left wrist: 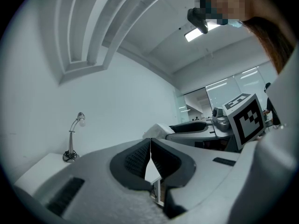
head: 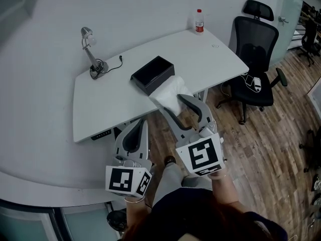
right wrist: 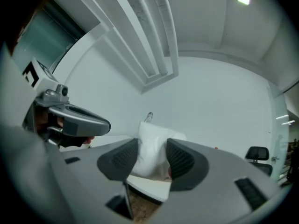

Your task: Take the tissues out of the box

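The right gripper (head: 174, 104) has its jaws partly apart, pressed on a soft white bundle of tissues (head: 168, 90). The bundle sits just beside the near end of the black box (head: 152, 74), over the front edge of the bench (head: 105, 107). The left gripper (head: 141, 124) hangs short of the bench, jaws together and empty, so nothing steadies the box. If any sheets are caught inside, a pull would likely drag the box toward the edge. The bundle is limp, too; loose outer sheets could slip free and fall to the floor.
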Tool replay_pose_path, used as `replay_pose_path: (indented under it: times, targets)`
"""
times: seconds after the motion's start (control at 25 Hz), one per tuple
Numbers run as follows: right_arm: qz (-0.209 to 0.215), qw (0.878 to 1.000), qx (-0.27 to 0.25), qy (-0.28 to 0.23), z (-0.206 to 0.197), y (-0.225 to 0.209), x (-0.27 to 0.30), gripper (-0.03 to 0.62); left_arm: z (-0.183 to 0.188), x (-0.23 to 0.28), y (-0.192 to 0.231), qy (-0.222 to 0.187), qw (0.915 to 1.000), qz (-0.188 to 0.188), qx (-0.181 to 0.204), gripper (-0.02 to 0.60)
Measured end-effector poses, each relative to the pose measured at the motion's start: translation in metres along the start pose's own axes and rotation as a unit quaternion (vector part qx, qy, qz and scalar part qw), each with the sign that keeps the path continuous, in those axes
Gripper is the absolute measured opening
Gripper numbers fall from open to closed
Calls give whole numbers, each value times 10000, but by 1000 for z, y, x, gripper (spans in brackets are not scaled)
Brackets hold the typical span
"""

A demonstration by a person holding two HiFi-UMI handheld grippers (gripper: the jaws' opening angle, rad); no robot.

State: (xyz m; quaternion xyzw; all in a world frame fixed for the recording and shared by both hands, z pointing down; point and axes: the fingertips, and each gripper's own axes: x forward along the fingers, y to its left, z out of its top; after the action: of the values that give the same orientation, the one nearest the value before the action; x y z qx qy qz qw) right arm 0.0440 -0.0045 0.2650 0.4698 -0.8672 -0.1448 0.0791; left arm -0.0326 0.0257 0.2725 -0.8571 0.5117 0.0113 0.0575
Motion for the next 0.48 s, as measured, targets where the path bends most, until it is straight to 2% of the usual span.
replay_pose_path:
  times: [0.48]
  targets:
    - [-27,9998,-13,-201,10,12,-26,201,-1,-17,-6,-91,9999,-27,38,26]
